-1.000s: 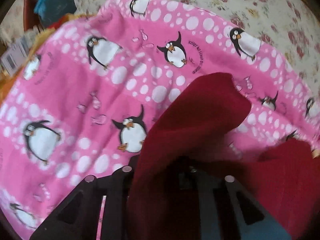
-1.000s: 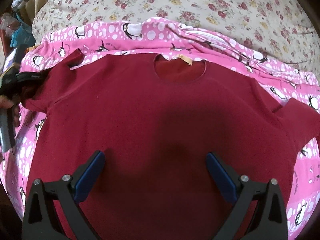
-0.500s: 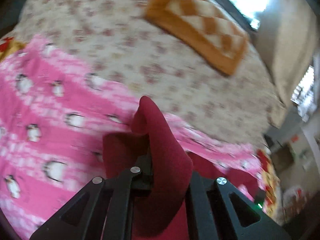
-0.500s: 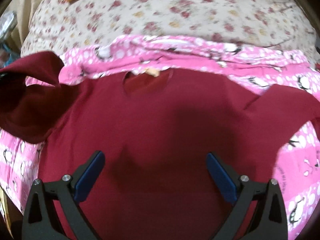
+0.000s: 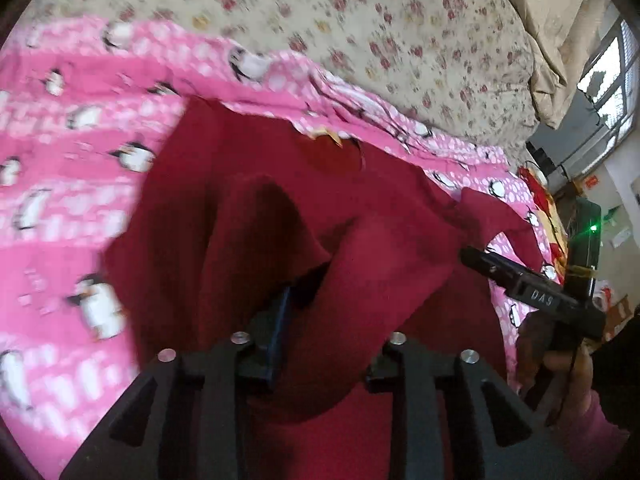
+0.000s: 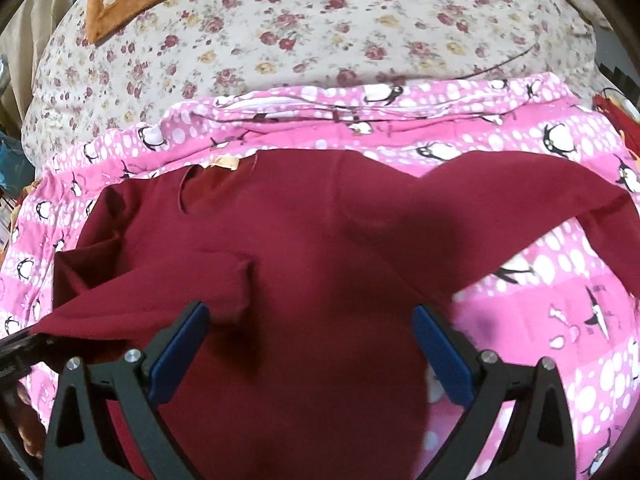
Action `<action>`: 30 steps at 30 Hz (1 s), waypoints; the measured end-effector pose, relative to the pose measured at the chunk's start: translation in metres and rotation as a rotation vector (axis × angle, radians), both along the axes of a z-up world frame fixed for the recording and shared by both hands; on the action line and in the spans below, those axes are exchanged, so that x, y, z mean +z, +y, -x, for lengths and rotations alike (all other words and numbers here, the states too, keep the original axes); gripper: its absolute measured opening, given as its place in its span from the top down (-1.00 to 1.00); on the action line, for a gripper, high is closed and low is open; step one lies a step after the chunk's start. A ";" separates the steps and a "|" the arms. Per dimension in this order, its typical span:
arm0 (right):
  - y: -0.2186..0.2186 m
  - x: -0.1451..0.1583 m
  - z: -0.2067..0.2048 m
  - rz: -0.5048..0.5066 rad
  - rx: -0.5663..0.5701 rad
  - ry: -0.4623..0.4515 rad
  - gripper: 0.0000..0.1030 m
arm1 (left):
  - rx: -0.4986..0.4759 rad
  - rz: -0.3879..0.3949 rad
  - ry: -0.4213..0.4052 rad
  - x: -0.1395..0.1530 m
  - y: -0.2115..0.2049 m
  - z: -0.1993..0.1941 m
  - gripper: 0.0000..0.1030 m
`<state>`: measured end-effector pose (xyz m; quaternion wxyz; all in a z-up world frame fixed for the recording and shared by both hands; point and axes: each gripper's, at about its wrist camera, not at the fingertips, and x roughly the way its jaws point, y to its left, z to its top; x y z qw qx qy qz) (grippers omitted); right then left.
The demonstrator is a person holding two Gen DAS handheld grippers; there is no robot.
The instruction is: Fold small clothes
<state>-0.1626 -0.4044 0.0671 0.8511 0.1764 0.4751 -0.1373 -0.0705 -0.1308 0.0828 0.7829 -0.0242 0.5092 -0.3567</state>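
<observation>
A dark red long-sleeved shirt (image 6: 312, 240) lies face up on a pink penguin blanket (image 6: 560, 320), its tan neck label (image 6: 224, 162) at the far side. My left gripper (image 5: 320, 312) hovers over the shirt's chest with the left sleeve (image 5: 360, 280) draped between its jaws. The jaws are opening, and a dark gap shows beside the blue pad (image 5: 280, 316). In the right wrist view that sleeve (image 6: 160, 280) lies folded across the body. The other sleeve (image 6: 560, 208) stretches out to the right. My right gripper (image 6: 312, 344) stands open above the shirt's lower body, holding nothing.
A floral bedspread (image 6: 320, 20) lies beyond the blanket, with an orange checked cushion (image 6: 116, 4) at its far left. In the left wrist view a hand in a pink sleeve (image 5: 580, 412) holds the right gripper (image 5: 472, 258). A window (image 5: 612, 80) is at the right.
My left gripper has carried the sleeve from the shirt's outer left side inward over the body, and its fingers have parted slightly. The right gripper has drifted right over the shirt, still open.
</observation>
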 end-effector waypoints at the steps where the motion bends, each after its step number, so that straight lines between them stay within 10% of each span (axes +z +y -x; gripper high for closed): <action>1: -0.002 0.004 0.004 0.001 0.006 -0.011 -0.99 | 0.008 0.000 -0.027 0.006 0.008 0.004 0.83; 13: 0.050 -0.010 -0.020 -0.121 0.246 -0.007 -0.84 | -0.030 0.031 -0.008 -0.027 0.014 0.002 0.71; 16: 0.073 -0.025 -0.035 -0.039 0.278 0.033 -0.38 | -0.033 0.088 0.014 -0.024 0.020 0.000 0.67; 18: 0.092 -0.021 -0.038 0.065 0.347 -0.011 0.51 | -0.041 0.118 -0.001 -0.016 0.026 0.002 0.66; 19: 0.096 -0.023 -0.037 0.101 0.363 -0.001 0.63 | -0.047 0.136 -0.018 -0.010 0.029 0.003 0.65; 30: -0.001 0.043 -0.015 0.260 0.107 -0.108 0.89 | 0.065 0.080 -0.115 0.000 0.054 -0.009 0.41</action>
